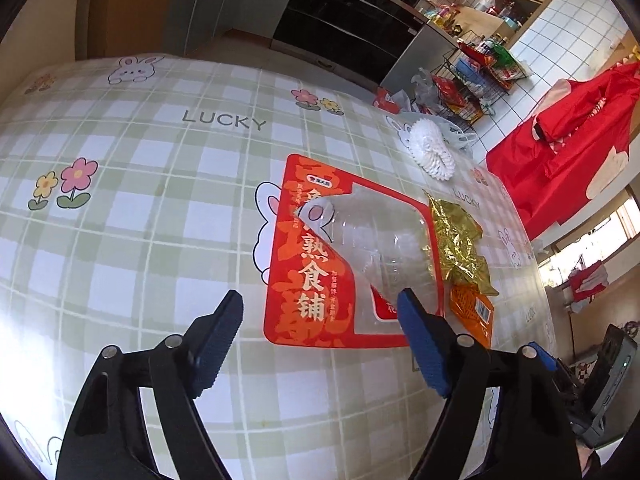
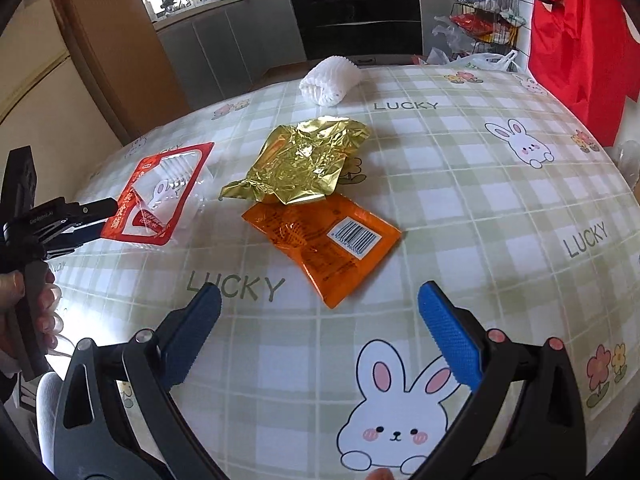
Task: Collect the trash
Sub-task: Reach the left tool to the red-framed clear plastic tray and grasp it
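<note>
Ahead of the spread-apart left gripper (image 1: pixel 320 308), the flat red packet (image 1: pixel 308 256) with clear window runs lengthwise away from it; right gripper (image 2: pixel 320 300) gapes empty.

Checked tablecloth (image 2: pixel 460 184), red wrapper (image 2: pixel 160 196), gold foil (image 2: pixel 300 160), orange packet (image 2: pixel 332 248), white foam net (image 2: pixel 330 80)

The orange packet (image 1: pixel 472 314) in the left wrist view lies mostly hidden beneath the gold foil wrapper (image 1: pixel 460 244) and behind the left tongs' (image 1: pixel 320 332) right finger. Next to that packet, the red food pouch's (image 1: pixel 312 256) lower right corner is covered by the same finger. The small print on the pouch is too fine to read. In the right wrist view, the person's hand (image 2: pixel 40 312), left of the pouch, is cut by the frame edge.
</note>
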The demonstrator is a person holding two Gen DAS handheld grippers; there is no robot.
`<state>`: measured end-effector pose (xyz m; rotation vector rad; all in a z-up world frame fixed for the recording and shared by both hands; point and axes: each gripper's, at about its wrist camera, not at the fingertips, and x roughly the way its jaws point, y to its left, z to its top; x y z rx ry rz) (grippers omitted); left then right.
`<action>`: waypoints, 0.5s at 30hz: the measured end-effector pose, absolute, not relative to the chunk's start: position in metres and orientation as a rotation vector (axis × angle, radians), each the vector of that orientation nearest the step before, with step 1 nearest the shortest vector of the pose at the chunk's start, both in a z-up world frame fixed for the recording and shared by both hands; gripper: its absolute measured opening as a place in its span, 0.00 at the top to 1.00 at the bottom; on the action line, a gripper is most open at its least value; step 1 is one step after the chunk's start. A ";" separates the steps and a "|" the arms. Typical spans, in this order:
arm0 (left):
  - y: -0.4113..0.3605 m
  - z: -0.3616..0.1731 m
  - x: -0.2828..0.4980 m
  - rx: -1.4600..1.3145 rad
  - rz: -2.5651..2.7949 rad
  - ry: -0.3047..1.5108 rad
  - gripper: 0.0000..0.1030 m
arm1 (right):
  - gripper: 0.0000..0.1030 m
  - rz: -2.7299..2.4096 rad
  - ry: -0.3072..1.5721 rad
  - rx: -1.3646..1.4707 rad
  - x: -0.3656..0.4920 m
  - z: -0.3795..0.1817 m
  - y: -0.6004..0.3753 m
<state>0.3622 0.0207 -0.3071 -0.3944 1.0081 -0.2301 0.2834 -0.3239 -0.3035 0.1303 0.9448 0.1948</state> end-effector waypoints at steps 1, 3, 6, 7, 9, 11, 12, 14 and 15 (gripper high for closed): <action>0.023 -0.311 0.364 -0.409 -0.230 1.013 0.29 | 0.06 0.189 0.944 0.098 0.288 -0.304 -0.323; 0.025 -0.317 0.367 -0.423 -0.234 1.023 0.31 | 0.06 0.192 0.956 0.034 0.299 -0.307 -0.319; 0.027 -0.322 0.368 -0.455 -0.264 1.013 0.31 | 0.06 0.203 0.952 -0.058 0.312 -0.310 -0.314; 0.028 -0.322 0.369 -0.468 -0.275 1.007 0.31 | 0.06 0.208 0.955 -0.080 0.316 -0.311 -0.314; 0.028 -0.324 0.372 -0.481 -0.285 1.011 0.31 | 0.06 0.221 0.963 -0.099 0.324 -0.314 -0.313; 0.026 -0.325 0.374 -0.486 -0.289 1.014 0.31 | 0.06 0.228 0.972 -0.107 0.332 -0.317 -0.314; 0.025 -0.327 0.376 -0.487 -0.290 1.019 0.31 | 0.06 0.231 0.976 -0.114 0.335 -0.319 -0.314; 0.020 -0.329 0.378 -0.483 -0.291 1.027 0.31 | 0.06 0.241 0.984 -0.132 0.341 -0.323 -0.313; 0.019 -0.330 0.379 -0.476 -0.285 1.028 0.31 | 0.06 0.244 0.988 -0.142 0.344 -0.325 -0.312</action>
